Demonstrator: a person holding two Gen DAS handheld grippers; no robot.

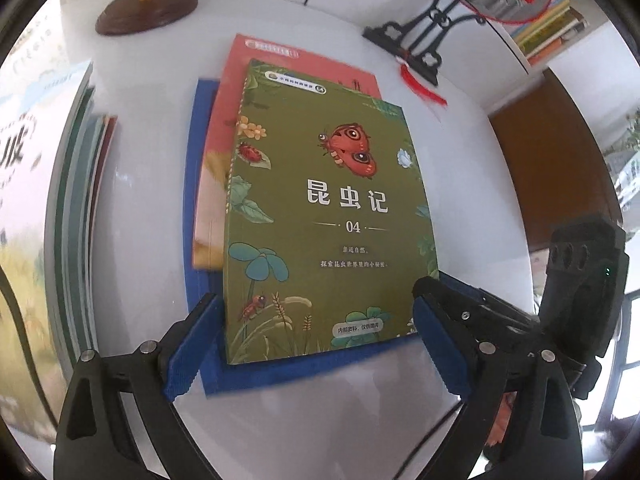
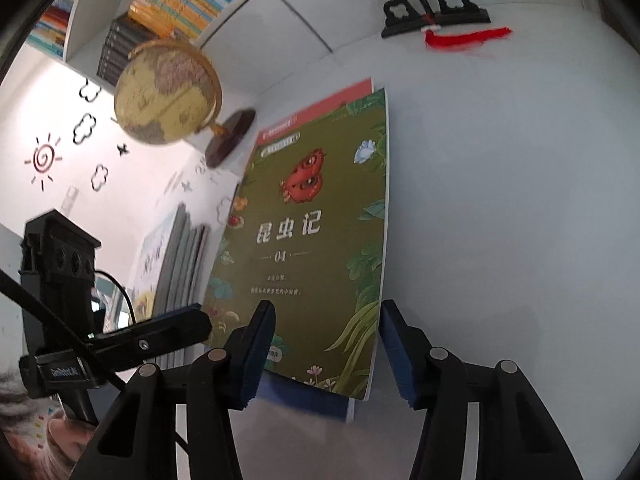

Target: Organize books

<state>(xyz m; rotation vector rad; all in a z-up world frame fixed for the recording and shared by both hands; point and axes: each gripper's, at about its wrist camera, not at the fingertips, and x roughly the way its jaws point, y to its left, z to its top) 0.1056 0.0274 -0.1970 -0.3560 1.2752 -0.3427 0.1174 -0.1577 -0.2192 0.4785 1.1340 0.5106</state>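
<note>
3 books lie stacked, green book [image 1: 320, 216] on top; we hold the left claw [image 1: 316, 336] and right claw [image 2: 326, 350] open around its edges to square the pile.

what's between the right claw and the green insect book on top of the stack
Nothing visible. The right claw already straddles the near right corner of the green book, pads apart. The left claw brackets the same near end.
</note>
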